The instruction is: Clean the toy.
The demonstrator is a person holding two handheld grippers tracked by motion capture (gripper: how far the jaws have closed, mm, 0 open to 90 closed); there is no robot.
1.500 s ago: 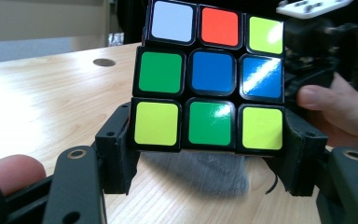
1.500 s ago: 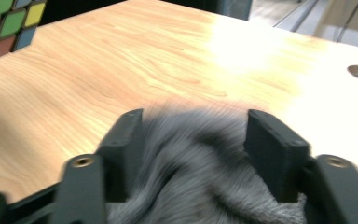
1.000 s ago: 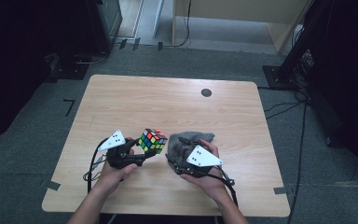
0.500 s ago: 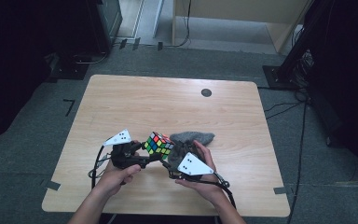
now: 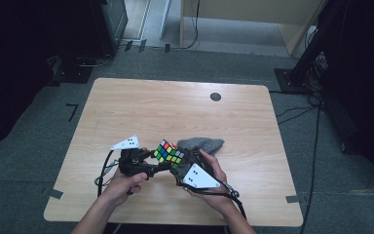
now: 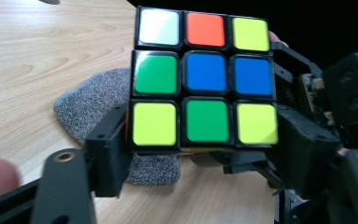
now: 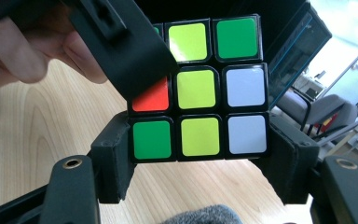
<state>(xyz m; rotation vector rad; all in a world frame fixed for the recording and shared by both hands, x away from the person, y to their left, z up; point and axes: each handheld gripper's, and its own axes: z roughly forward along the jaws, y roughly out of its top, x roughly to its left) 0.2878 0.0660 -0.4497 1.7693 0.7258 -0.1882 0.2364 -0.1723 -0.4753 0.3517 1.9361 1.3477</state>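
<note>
A scrambled Rubik's cube is held just above the table between both grippers. My left gripper comes in from the left and is shut on it. In the left gripper view its jaws clamp the bottom row of the cube, left gripper. My right gripper grips the same cube from the near right. Its view shows the cube clamped at the lowest layer, right gripper, with the other gripper's jaw crossing the cube's top left corner.
A crumpled grey cloth lies on the wooden table just behind and right of the cube, cloth. A black round mark sits near the far edge. Cables trail back from both grippers toward the person.
My right gripper has left the grey cloth, moved left and shut on the cube. The cube has shifted slightly right and toward the person, with the left gripper still on it.
</note>
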